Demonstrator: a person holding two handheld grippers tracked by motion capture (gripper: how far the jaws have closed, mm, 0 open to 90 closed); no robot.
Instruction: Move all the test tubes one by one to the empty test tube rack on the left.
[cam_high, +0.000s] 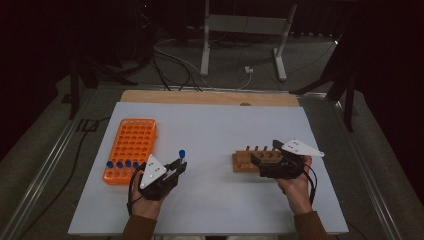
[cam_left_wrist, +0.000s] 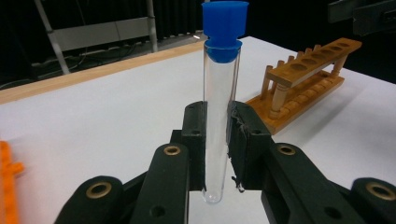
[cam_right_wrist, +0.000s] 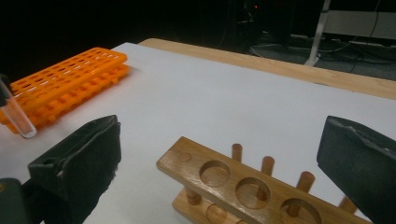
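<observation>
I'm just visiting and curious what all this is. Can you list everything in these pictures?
Test tube: one, clear glass with blue cap, upright between the left gripper's jaws.
Capped tubes: four blue caps seen, in the orange rack's near row.
Tube rack: one, orange plastic, table's left.
Wooden rack: one, brown, empty holes, table's right, between the right gripper's open jaws.
Table: one, white top, wooden far edge.
Metal frame: grey, floor beyond.
Cables: several, on floor.
Left gripper: black, shut on tube.
Right gripper: black, open.
Hands: two, near edge.
</observation>
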